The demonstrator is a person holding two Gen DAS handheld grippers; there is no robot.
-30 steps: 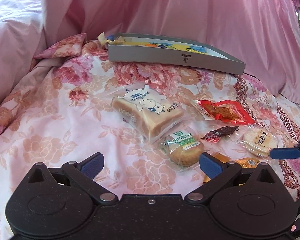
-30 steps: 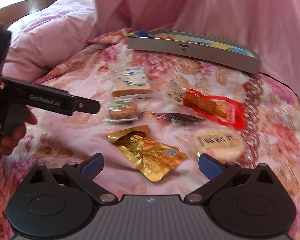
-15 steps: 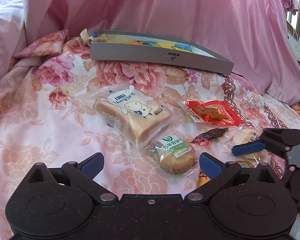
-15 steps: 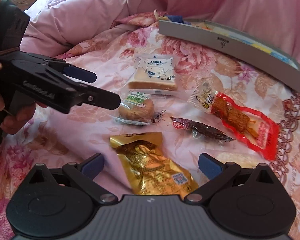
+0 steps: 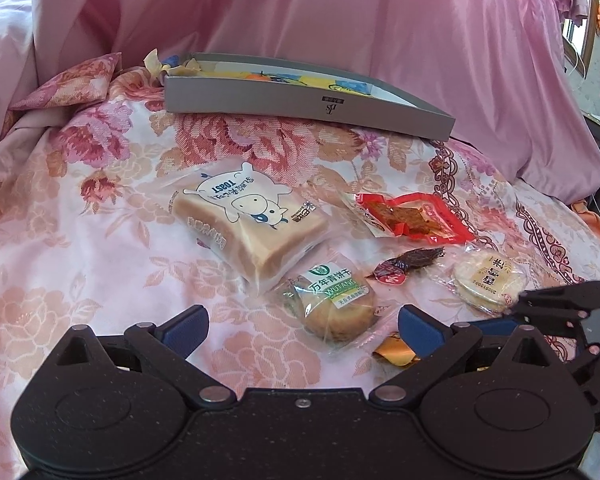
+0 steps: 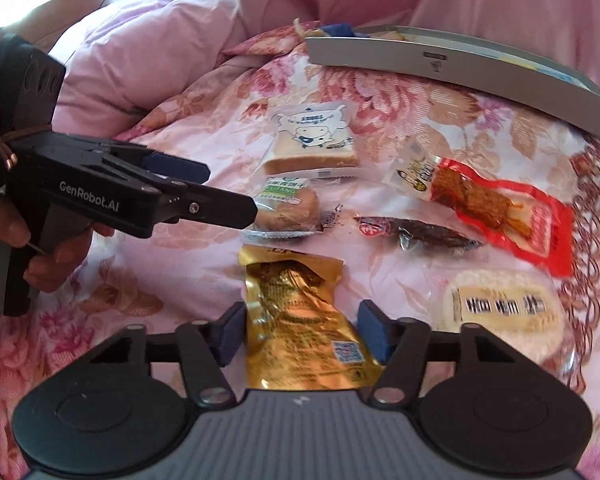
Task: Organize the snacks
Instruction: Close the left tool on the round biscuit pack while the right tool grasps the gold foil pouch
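Several wrapped snacks lie on a floral bedspread. In the right wrist view my right gripper (image 6: pixel 302 330) has its fingers on both sides of a gold foil packet (image 6: pixel 300 312), narrowed around it and touching its edges. Beyond it lie a round cookie pack (image 6: pixel 288 208), a toast pack (image 6: pixel 312 142), a dark date pack (image 6: pixel 416 234), a red jerky pack (image 6: pixel 496 210) and a rice cracker (image 6: pixel 504 312). My left gripper (image 5: pixel 302 326) is open and empty, just short of the cookie pack (image 5: pixel 332 300). The toast pack (image 5: pixel 248 220) lies ahead of it.
A shallow grey box (image 5: pixel 308 96) lies at the far side of the bed, also in the right wrist view (image 6: pixel 460 68). Pink quilt (image 6: pixel 148 60) is piled at left and behind. The left gripper's body (image 6: pixel 112 196) hovers left of the cookie.
My right gripper has moved forward over the gold packet and its fingers have closed in around it. The left gripper has shifted slightly and stays open.
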